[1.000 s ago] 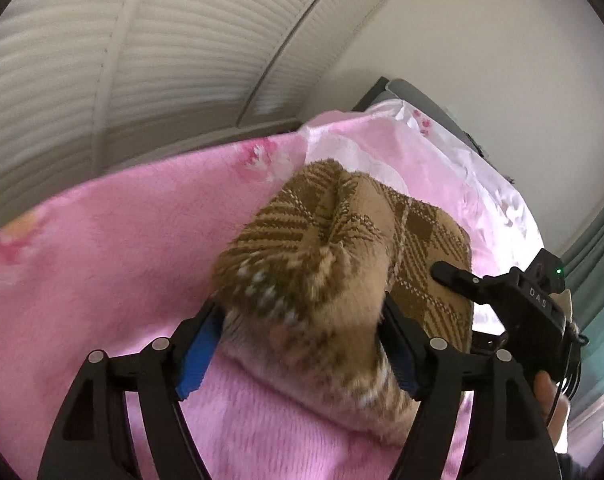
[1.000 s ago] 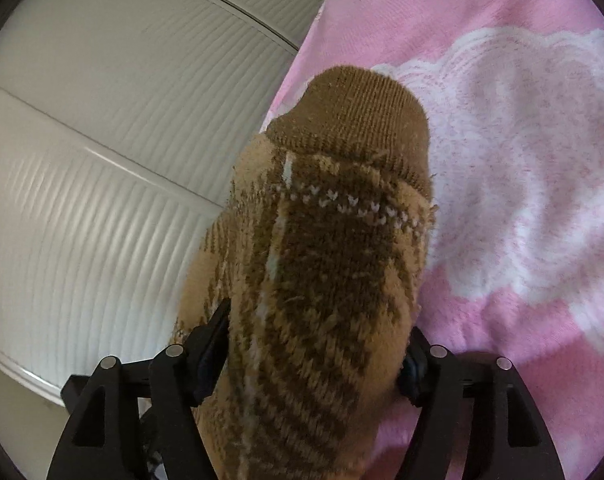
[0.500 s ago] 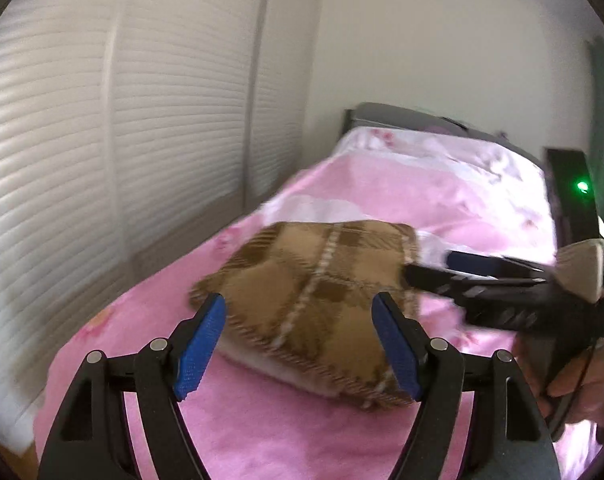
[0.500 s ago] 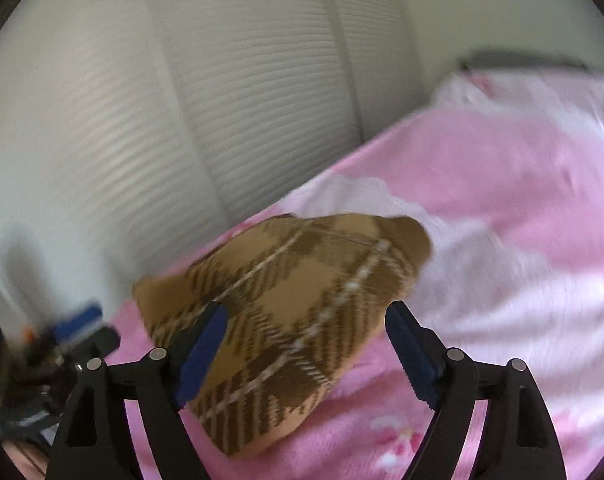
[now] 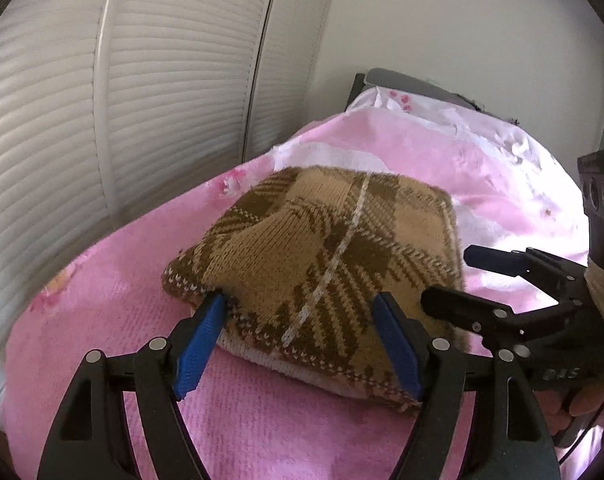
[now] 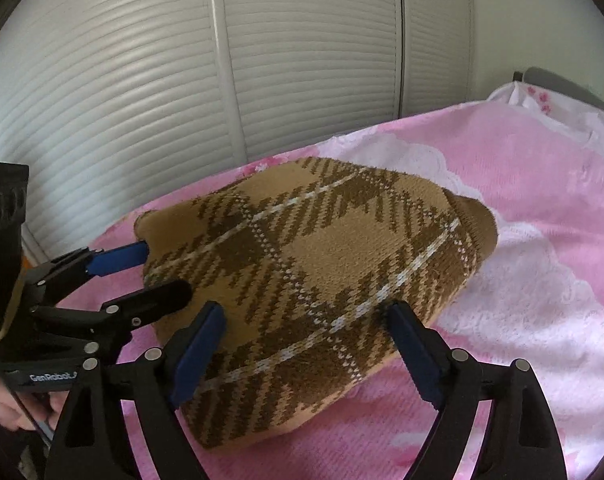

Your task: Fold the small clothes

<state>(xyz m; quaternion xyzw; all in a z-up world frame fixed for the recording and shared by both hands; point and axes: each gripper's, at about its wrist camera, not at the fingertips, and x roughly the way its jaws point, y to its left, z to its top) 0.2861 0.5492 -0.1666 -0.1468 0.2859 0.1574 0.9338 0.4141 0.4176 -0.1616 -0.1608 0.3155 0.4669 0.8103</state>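
Both grippers off sock point(image 5: 326, 264) now: right gripper point(image 6: 306, 354) jaws just opening, left gripper point(image 5: 298, 346) apart. Sock lies folded on blanket point(image 5: 102, 300), right gripper at its 3 o'clock; fold looks done.

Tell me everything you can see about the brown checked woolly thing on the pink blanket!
The brown knitted garment looks like thick wool, tan with darker brown checks and thin white lines. It is folded into a chunky, rounded bundle and lies flat on the pink blanket, partly over a white lace patch. A plain tan ribbed edge shows at its far end. Both open grippers, left and right, hover around its near edge; whether the pads touch it is unclear.
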